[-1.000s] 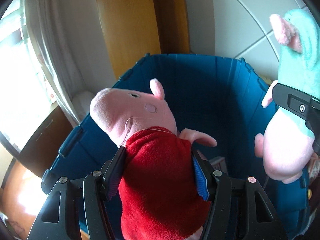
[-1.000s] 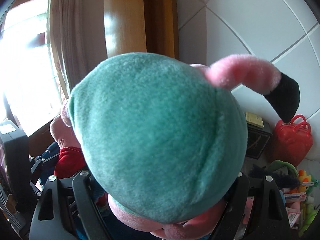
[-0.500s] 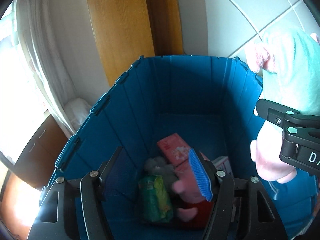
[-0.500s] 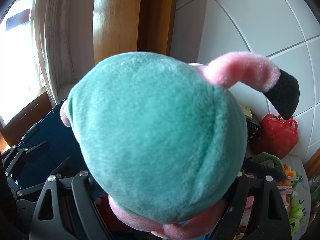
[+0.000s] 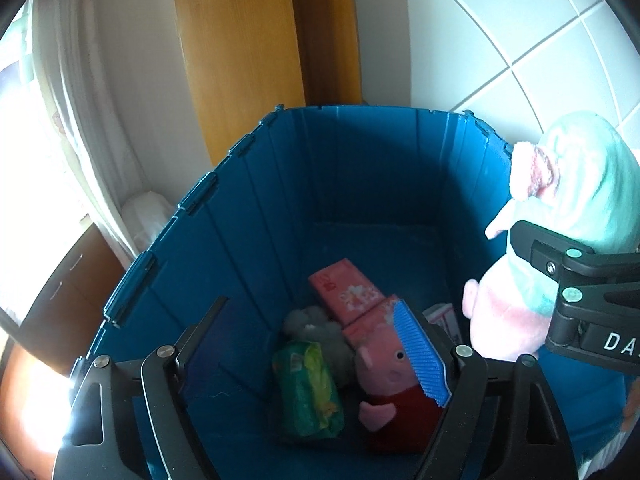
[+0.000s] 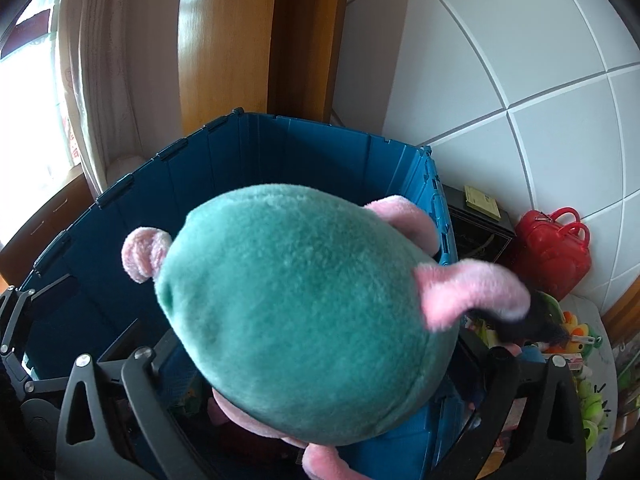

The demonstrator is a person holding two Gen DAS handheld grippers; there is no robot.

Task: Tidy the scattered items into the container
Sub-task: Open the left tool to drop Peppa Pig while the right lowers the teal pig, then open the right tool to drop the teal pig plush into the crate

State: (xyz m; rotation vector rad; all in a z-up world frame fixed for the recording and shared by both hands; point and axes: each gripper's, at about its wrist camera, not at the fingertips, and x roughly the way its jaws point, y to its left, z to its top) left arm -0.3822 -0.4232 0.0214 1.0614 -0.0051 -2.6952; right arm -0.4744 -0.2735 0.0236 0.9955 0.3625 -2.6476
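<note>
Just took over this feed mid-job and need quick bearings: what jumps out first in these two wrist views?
The teal-and-pink plush pig fills the right wrist view, clamped in the right gripper over the blue bin. Down on the bin floor lies a pig plush in a red dress, beside a green packet and pink boxes. The left gripper hangs open and empty above them.

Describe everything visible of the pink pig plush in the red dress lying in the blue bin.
The pink pig plush in a red dress is soft fleece, with a long snout, one black eye and a stubby pink arm. It lies on the floor of the blue plastic bin, free of both hand-held grippers, head against a pink carton, beside a green packet. The left gripper's blue pad partly hides it.
</note>
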